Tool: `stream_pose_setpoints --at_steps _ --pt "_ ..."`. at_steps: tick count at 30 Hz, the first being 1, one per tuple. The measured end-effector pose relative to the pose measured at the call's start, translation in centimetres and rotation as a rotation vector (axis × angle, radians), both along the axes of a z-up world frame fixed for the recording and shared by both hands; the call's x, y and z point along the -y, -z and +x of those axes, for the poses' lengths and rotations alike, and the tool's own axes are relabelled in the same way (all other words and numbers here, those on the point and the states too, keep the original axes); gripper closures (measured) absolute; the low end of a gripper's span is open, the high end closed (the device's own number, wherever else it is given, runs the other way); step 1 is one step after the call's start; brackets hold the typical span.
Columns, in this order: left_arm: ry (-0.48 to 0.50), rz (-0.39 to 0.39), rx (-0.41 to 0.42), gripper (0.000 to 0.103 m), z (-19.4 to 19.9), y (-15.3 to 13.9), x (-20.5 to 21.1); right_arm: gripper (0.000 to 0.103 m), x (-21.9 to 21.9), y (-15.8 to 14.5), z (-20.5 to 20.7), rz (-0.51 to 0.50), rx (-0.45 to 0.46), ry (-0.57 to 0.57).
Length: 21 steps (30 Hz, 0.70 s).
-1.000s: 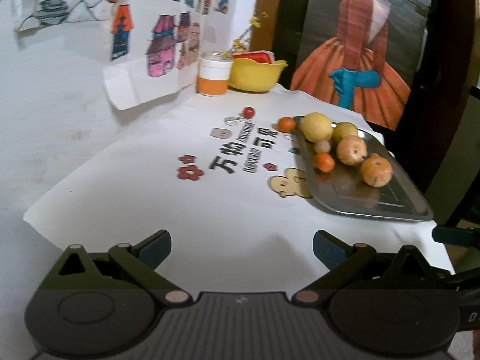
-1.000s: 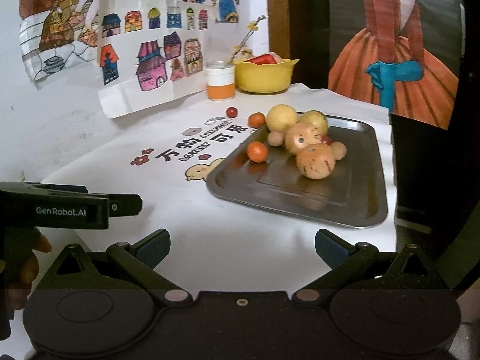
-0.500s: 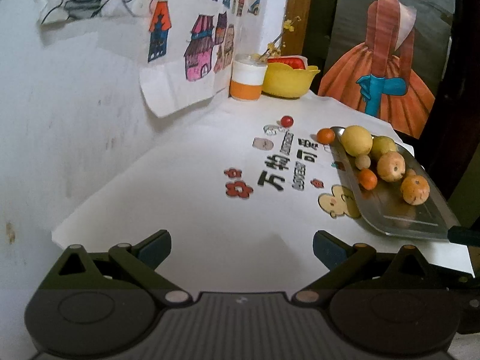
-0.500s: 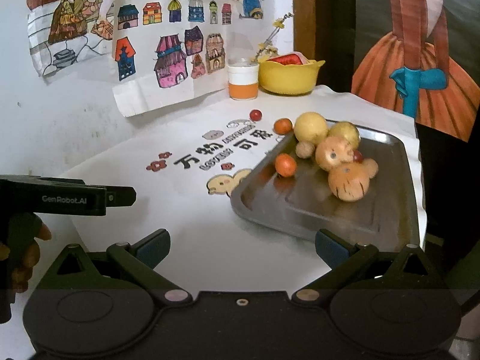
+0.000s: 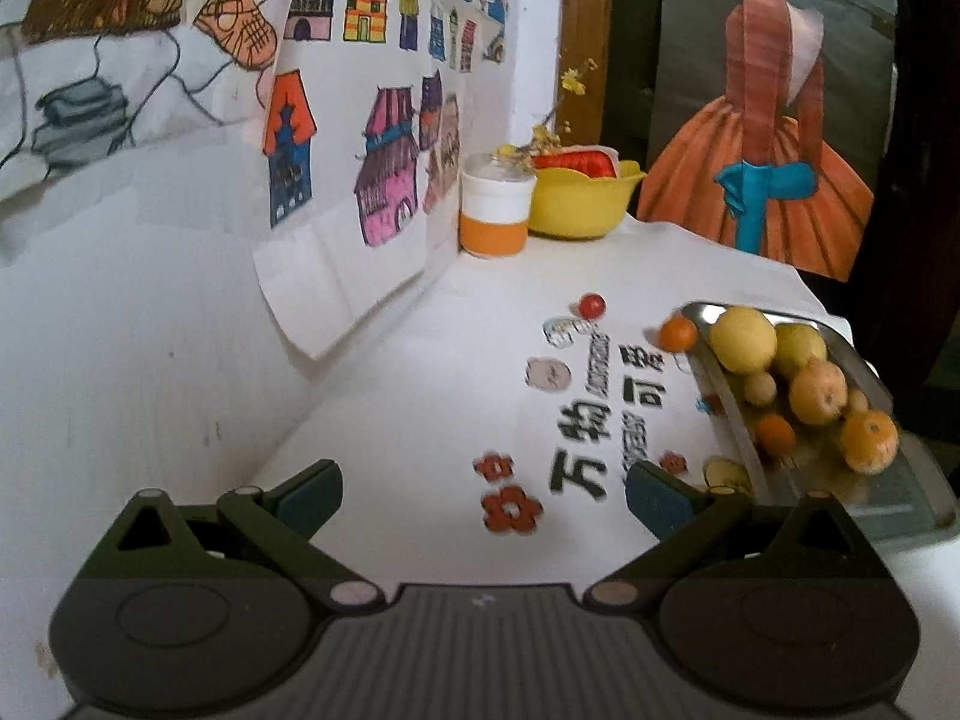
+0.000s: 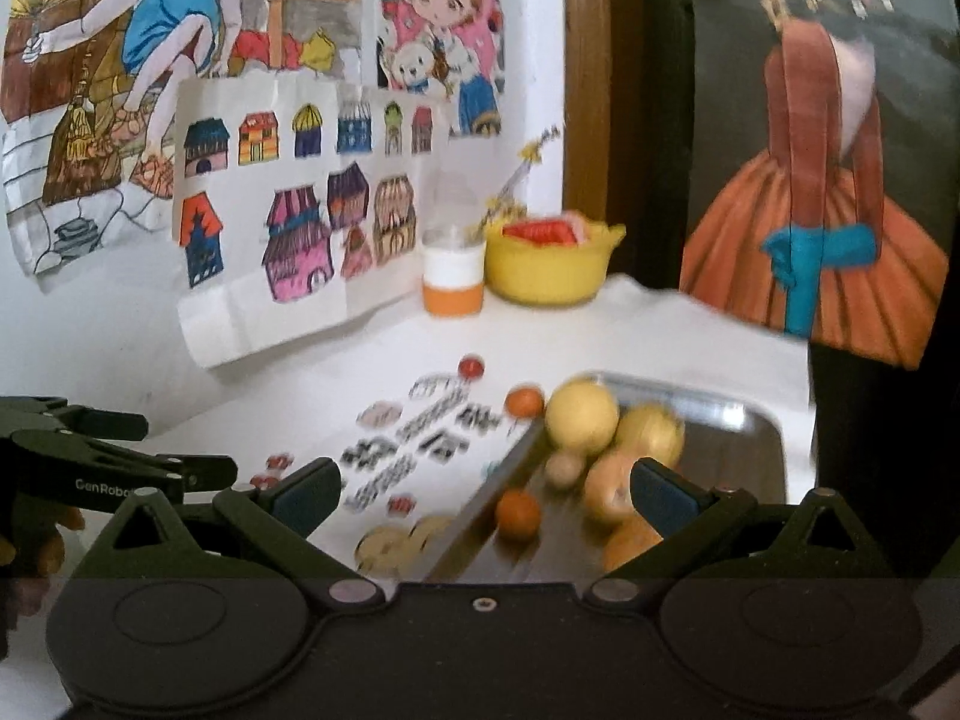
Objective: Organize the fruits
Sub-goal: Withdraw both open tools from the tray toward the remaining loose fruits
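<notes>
Fingers on both grippers are spread wide and empty: our left gripper (image 5: 483, 495) hovers over bare tablecloth (image 5: 420, 396), our right gripper (image 6: 483, 495) hovers over the near left edge of the metal tray (image 6: 753, 420), nothing between the pads of either. Risks from here, as we judge them: the right view is blurred, so a fast approach could overshoot and knock the packed fruit; the pieces sit touching each other at the far left of the tray, so closing on one may nudge its neighbours and send round ones rolling. The tray's right side sits near the table edge, so a push on its rim could slide it that way. Two pieces lie loose on the cloth: a small red fruit (image 5: 592, 304) far from us near the printed lettering, and a small orange fruit (image 5: 678, 333) just beside the tray's far left corner; both are round and could roll off if clipped. Fruit look: two large yellow ones (image 6: 581, 417) at the far end, small beige ball (image 6: 563, 469) beside them, small orange one (image 6: 519, 514) alone near the left rim, two mottled orange-yellow ones partly hidden behind our right finger. Yellow bowl (image 5: 585, 204) and orange-banded cup (image 5: 496, 216) sit far back at the wall, well apart from the tray.
</notes>
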<state>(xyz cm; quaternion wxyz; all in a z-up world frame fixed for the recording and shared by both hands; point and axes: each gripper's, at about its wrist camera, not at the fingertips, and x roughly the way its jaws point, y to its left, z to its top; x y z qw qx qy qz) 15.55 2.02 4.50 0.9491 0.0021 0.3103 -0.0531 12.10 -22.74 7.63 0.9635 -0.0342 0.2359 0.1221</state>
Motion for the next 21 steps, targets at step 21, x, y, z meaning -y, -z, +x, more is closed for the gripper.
stream_pose_setpoints --at_steps 21 --pt "0.017 0.064 -0.004 0.0 9.4 1.2 2.0 0.001 -0.3 -1.4 7.4 -0.292 0.182 -0.155"
